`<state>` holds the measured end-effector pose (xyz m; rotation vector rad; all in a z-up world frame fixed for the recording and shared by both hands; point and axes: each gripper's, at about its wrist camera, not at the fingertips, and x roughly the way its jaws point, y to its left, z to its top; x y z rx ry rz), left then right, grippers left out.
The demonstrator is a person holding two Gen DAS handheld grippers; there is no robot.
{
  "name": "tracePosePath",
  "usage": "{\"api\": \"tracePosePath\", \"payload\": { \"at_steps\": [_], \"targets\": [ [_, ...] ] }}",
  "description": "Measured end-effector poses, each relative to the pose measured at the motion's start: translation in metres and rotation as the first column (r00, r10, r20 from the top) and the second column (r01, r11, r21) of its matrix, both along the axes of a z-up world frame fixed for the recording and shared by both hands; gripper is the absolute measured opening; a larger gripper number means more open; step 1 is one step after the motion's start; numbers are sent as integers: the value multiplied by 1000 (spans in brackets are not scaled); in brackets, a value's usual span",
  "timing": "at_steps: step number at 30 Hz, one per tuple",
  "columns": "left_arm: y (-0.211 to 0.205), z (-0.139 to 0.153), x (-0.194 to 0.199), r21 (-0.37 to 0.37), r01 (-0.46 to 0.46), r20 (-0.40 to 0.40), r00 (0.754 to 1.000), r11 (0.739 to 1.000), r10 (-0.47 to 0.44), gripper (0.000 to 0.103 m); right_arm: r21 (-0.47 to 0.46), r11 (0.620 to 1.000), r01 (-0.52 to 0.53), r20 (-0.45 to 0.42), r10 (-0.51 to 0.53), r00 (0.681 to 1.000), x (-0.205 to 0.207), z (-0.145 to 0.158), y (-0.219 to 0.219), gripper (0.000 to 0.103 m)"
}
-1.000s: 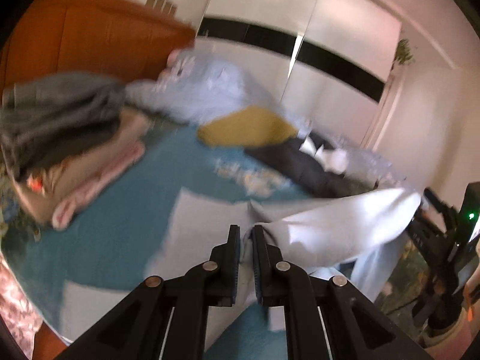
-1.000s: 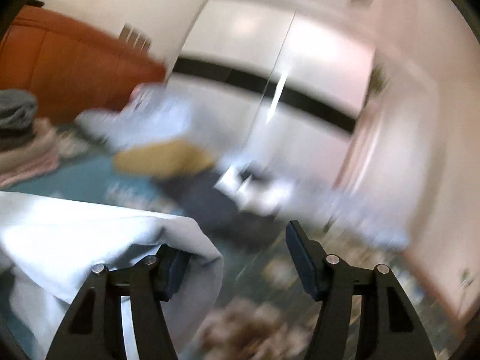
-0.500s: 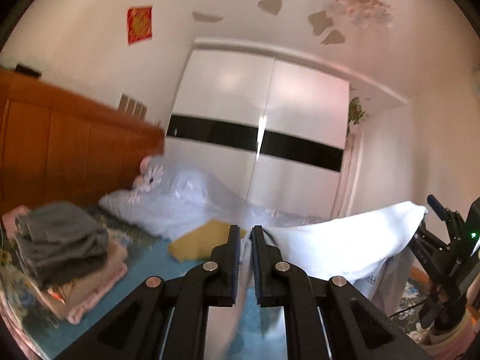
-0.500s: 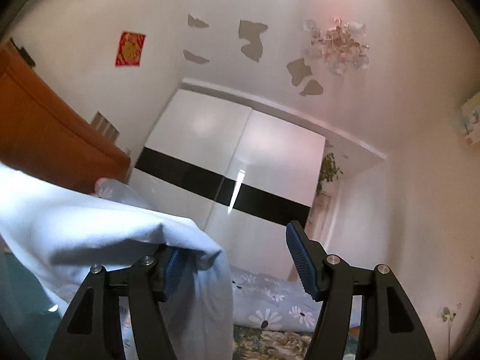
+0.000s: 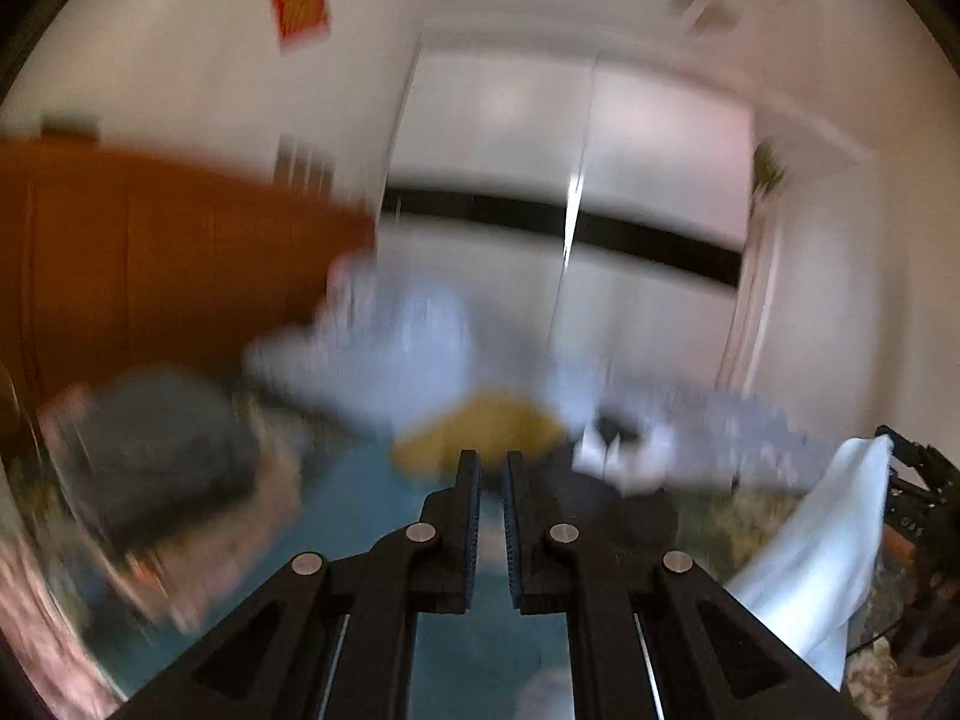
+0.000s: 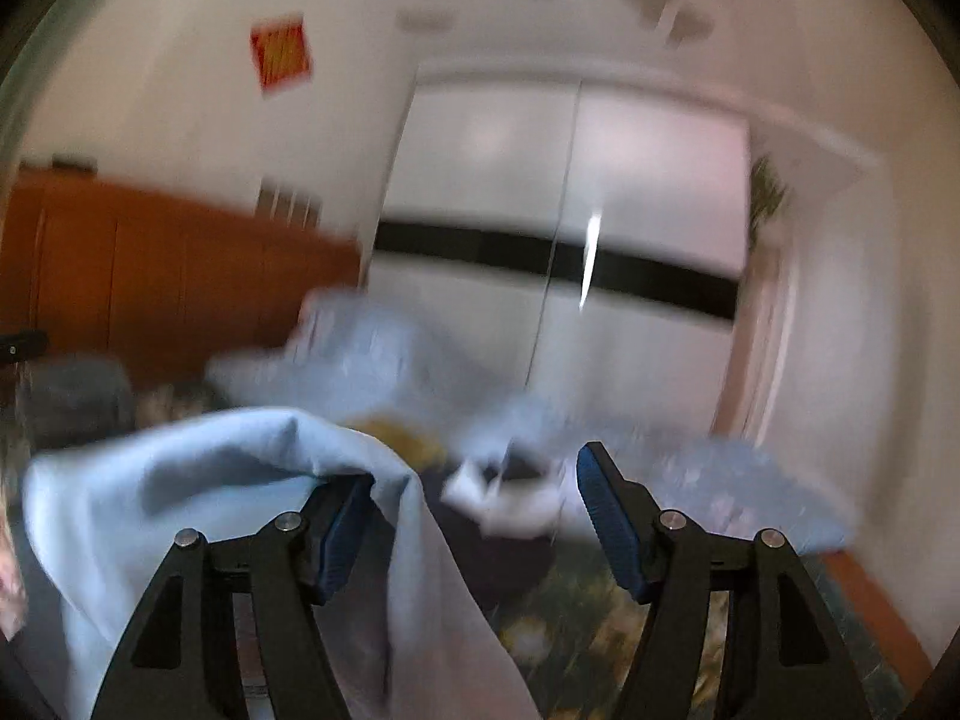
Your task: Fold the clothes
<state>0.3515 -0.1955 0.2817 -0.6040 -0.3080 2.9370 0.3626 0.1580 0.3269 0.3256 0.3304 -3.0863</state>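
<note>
A pale blue-white cloth is draped over the left finger of my right gripper and hangs down past it. That gripper's jaws stand wide and are opening; the pads do not press the cloth. In the left wrist view the same cloth hangs at the far right from the right gripper. My left gripper is shut, with only a thin slit between its fingers and no cloth showing there. Both views are blurred.
A bed with a teal sheet lies below. On it are a stack of folded clothes with a grey one on top, a yellow garment, a dark garment and a pale duvet. Behind stand a wooden headboard and a white wardrobe.
The cloth edge that stretched from the left fingers to the right gripper is gone from the left fingers and hangs only at the right. Both views swung up, then tipped back toward the bed.
</note>
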Motion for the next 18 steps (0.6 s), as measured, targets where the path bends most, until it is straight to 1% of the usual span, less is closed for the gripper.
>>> {"api": "tracePosePath", "payload": {
  "at_steps": [1,3,6,7,8,9,11,13,14,15,16,17,18],
  "targets": [
    [0,-25,-17,16,5,74,997,1000,-6,8,10,1000,7,61,-8,998,-17,-18,-1,68],
    [3,-58,-36,54,23,168,985,998,-32,8,36,999,35,167,-40,985,-48,-57,-3,68],
    [7,-94,-51,93,42,260,963,995,-65,8,89,993,82,274,-104,956,-87,-107,-5,68],
    [9,-102,-53,95,47,277,958,994,-72,8,106,989,101,300,-129,945,-101,-120,-2,68],
    [10,-109,-54,96,52,292,953,994,-78,8,114,986,118,323,-149,935,-111,-130,0,68],
    [12,-114,-50,100,60,304,949,993,-88,8,110,985,129,336,-159,928,-119,-135,13,68],
    [15,-121,-46,124,89,323,938,988,-125,9,80,984,161,360,-179,915,-134,-141,26,68],
    [26,-130,-39,140,121,344,925,983,-163,11,50,980,195,366,-199,909,-139,-148,40,68],
    [33,-135,-37,146,145,356,915,979,-189,17,44,975,217,371,-217,903,-140,-153,45,68],
    [40,-141,-35,153,168,368,905,974,-214,33,23,969,244,390,-234,891,-142,-156,52,68],
    [47,-146,-32,160,192,379,894,968,-239,42,2,962,273,410,-250,877,-143,-159,60,68],
    [56,-153,-32,161,219,395,879,962,-266,54,-18,953,301,430,-265,863,-144,-163,68,68],
    [66,-160,-32,162,247,411,864,955,-293,56,-39,951,305,441,-258,860,-149,-168,71,68]
  ]
}}
